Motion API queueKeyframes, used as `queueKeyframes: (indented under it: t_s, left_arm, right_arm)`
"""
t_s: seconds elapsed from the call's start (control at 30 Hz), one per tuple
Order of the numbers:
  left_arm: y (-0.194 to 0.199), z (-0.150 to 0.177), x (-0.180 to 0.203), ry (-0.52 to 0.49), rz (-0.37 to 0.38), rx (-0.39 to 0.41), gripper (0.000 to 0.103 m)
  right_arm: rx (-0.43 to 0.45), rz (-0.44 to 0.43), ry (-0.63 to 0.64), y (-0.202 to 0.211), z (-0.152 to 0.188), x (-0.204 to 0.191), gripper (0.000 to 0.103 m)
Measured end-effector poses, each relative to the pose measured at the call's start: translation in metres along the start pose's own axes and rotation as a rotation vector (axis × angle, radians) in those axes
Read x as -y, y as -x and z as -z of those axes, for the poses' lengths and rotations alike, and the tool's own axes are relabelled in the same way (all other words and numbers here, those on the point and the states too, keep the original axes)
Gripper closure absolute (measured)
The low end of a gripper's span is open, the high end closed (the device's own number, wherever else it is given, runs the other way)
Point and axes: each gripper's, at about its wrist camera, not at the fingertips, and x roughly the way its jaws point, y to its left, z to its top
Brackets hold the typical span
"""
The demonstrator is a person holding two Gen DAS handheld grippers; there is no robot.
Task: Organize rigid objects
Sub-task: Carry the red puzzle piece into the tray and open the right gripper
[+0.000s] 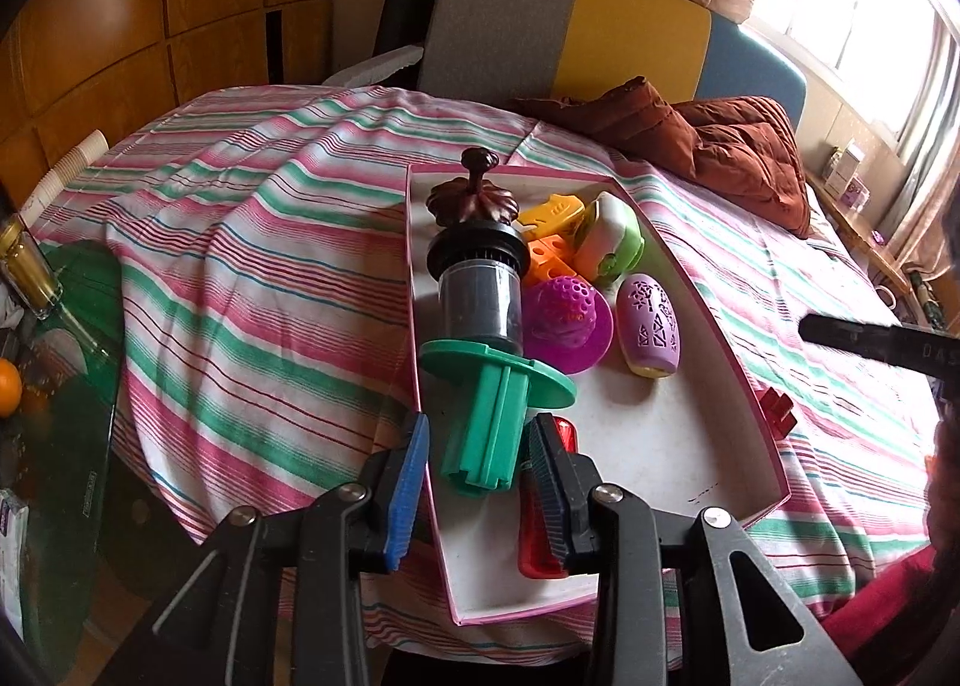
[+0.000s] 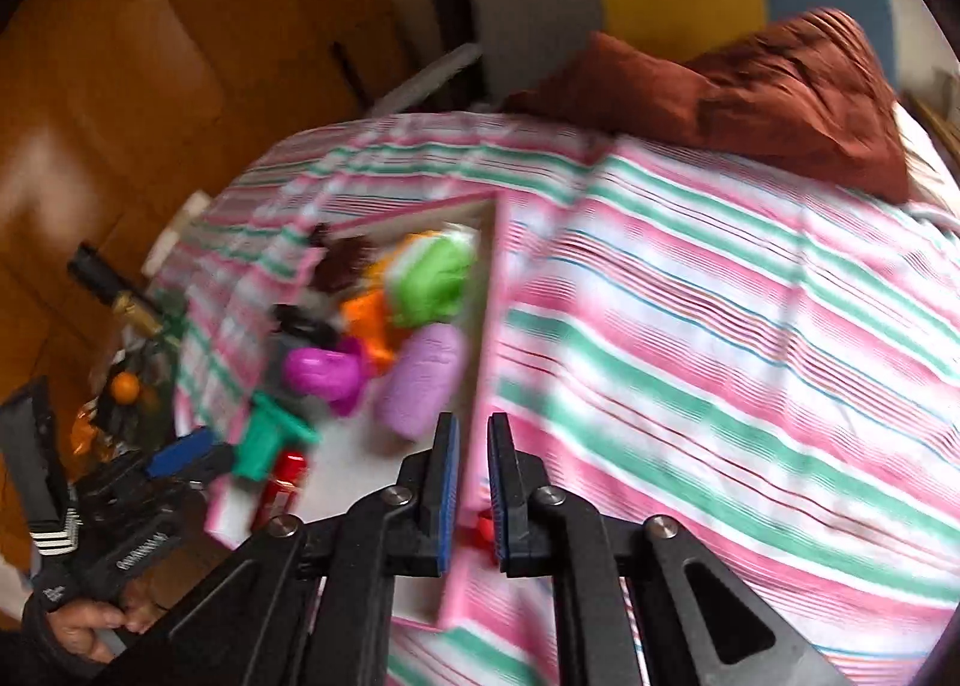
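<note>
The green plunger toy point(image 1: 489, 422), a ribbed stem with a round flange and a clear dark barrel point(image 1: 480, 302) beyond it, lies with its long axis running away from the left wrist camera: the stem end points back at the camera and the barrel end points toward the far end of the tray point(image 1: 678, 440). It rests over the tray's left wall, the barrel reaching a black ribbed collar and a dark brown fluted knob point(image 1: 474, 197) at the far tip. The stem sits between the blue pads of the left gripper point(image 1: 483, 491); the pads stand apart on either side of it with a gap showing on the left, so the jaws are open around it rather than clamped.

Inside the white, pink-edged tray, just right of the barrel, lie a magenta dimpled ball on a disc point(image 1: 567, 320), a purple patterned oval point(image 1: 651, 326), a green-and-cream case point(image 1: 612, 236) and orange and yellow perforated pieces point(image 1: 549, 242). A red piece point(image 1: 546, 530) lies under the right pad.

In the blurred right wrist view, the right gripper point(image 2: 474, 491) hovers over the tray's right wall point(image 2: 489, 338), pads narrowly apart with nothing between them; a small red object point(image 2: 483, 527) shows below. The tray lies on a striped cloth point(image 1: 252, 278), with a rust-brown quilt point(image 1: 720, 146) beyond.
</note>
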Motion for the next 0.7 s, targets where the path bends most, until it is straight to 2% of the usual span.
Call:
queueKeyframes:
  t_s: [0.03, 0.1, 0.2, 0.3, 0.57, 0.7]
  left_arm:
    - [0.000, 0.000, 0.001, 0.000, 0.001, -0.002, 0.067]
    - [-0.001, 0.001, 0.002, -0.003, 0.003, -0.005, 0.067]
    - [0.000, 0.000, 0.002, -0.005, 0.001, -0.004, 0.067]
    - [0.000, 0.000, 0.000, 0.000, -0.003, -0.005, 0.066]
    - [-0.001, 0.001, 0.003, -0.005, -0.013, -0.020, 0.066]
    - [-0.001, 0.002, 0.006, -0.014, -0.019, -0.026, 0.066]
  right_arm:
    - [-0.018, 0.008, -0.026, -0.001, 0.003, 0.008, 0.079]
    - [-0.040, 0.034, -0.047, -0.004, 0.009, 0.019, 0.079]
    - [-0.083, 0.007, -0.047, -0.006, 0.020, 0.022, 0.079]
    - [-0.094, 0.036, 0.073, -0.001, 0.034, 0.009, 0.073]
    - [-0.162, 0.126, 0.362, -0.024, 0.057, -0.016, 0.073]
    - [-0.127, 0.153, 0.463, -0.036, 0.054, -0.029, 0.074]
